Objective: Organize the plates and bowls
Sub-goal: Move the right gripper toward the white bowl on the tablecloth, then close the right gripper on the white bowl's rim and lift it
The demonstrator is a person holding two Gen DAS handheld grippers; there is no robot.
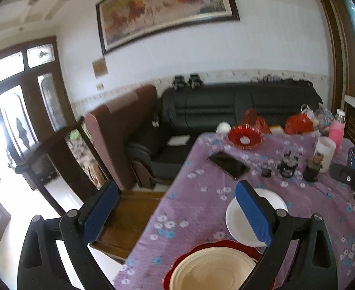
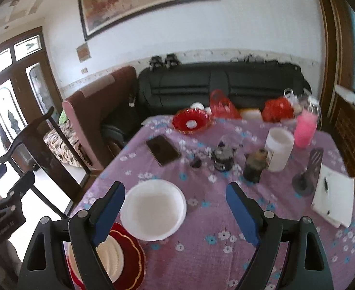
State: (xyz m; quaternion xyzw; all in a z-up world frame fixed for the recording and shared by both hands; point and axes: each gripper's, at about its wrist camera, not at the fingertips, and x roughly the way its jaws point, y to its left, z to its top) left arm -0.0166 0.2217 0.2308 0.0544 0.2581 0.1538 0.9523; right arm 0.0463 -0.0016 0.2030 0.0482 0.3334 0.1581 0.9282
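The white bowl (image 2: 153, 209) sits alone near the table's (image 2: 201, 253) near-left edge, just beside a cream plate (image 2: 109, 261) already stacked on a red plate (image 2: 131, 258) at that corner. Stacking looks partly done, the bowl probably next. The right gripper (image 2: 175, 215) and left gripper (image 1: 175, 212) are both spread, holding nothing.

Home living room: sofa (image 2: 220, 84), painting (image 2: 146, 2)

Bowl (image 2: 153, 209) on table (image 2: 201, 253) — stacked plates (image 2: 126, 256) near-left, phone (image 2: 163, 149) behind.
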